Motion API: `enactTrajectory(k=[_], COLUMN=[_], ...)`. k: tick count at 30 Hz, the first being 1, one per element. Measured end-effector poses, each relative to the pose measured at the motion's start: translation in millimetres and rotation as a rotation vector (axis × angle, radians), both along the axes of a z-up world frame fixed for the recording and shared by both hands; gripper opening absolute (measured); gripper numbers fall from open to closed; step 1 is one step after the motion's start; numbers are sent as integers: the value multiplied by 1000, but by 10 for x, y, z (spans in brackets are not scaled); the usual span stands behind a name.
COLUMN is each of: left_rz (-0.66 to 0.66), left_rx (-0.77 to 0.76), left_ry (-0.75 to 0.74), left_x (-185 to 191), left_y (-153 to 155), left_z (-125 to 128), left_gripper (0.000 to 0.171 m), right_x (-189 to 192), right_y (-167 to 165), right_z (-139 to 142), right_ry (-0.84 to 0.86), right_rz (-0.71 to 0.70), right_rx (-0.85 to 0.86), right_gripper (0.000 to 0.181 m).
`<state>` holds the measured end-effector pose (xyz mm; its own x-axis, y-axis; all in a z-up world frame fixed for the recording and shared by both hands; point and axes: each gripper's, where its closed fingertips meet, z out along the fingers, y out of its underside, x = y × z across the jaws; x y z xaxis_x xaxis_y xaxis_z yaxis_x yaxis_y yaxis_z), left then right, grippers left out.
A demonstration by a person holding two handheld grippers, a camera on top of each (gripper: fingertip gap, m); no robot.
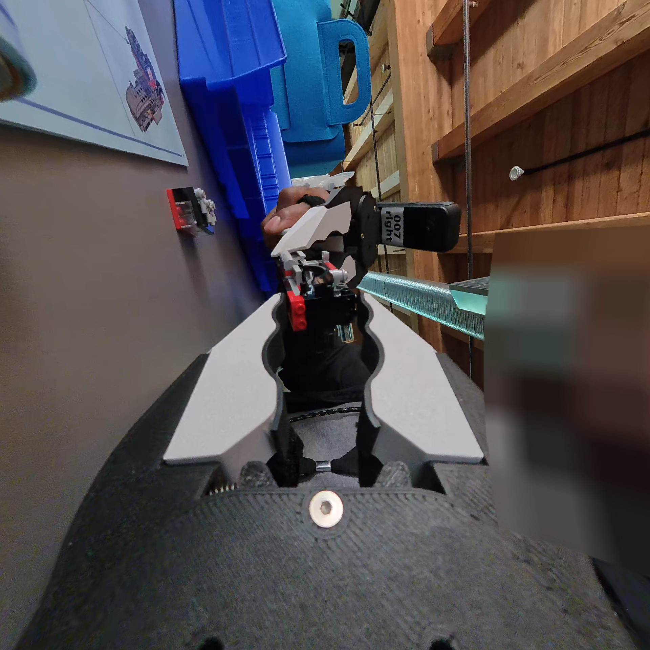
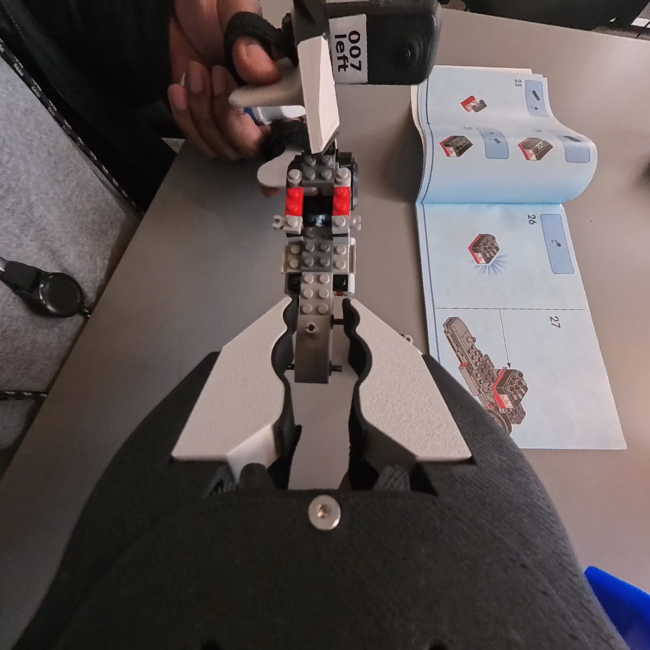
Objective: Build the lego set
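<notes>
Carpet (image 2: 52, 183) lies at the far left with a black watch (image 2: 52, 293) on it. Over the grey table (image 2: 197, 253), the lego model (image 2: 318, 246) hangs between both tools: the left gripper (image 2: 322, 149) clamps its far end, the right gripper (image 2: 318, 337) pinches its grey nose. To the right lies the open instruction booklet (image 2: 510, 263).

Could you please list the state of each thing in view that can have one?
Lego model: part-built, held in the air at both ends.
Left tongs: shut on its far end.
Right tongs: shut on its grey nose.
Instruction booklet: open, flat on table.
Small red-black block: loose on table.
</notes>
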<state>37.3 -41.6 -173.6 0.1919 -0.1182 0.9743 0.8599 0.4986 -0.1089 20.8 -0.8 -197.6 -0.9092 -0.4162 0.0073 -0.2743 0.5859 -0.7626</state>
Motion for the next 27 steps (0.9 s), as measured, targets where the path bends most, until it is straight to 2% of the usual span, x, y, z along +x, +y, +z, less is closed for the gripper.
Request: enactTrajectory(k=[4, 11, 17, 22, 27], left_rz=[22, 82, 140, 159, 176], left_rx=[11, 29, 27, 31, 27], left_ry=[-20, -77, -121, -127, -128], left_x=[-6, -27, -55, -64, -90], left_y=[-15, -89, -231, -326, -397], left_z=[-23, -80, -145, -166, -170], left_gripper=[39, 39, 39, 39, 39], right_x=[-8, -97, -354, -598, -646], right_y=[-9, 41, 153, 231, 223], right_z=[-1, 44, 81, -111, -271], right_ry=[3, -42, -80, -57, -49], right_rz=[-13, -74, -203, -332, -353], right_rx=[-8, -64, -131, -101, -53], right_gripper=[27, 41, 43, 43, 43])
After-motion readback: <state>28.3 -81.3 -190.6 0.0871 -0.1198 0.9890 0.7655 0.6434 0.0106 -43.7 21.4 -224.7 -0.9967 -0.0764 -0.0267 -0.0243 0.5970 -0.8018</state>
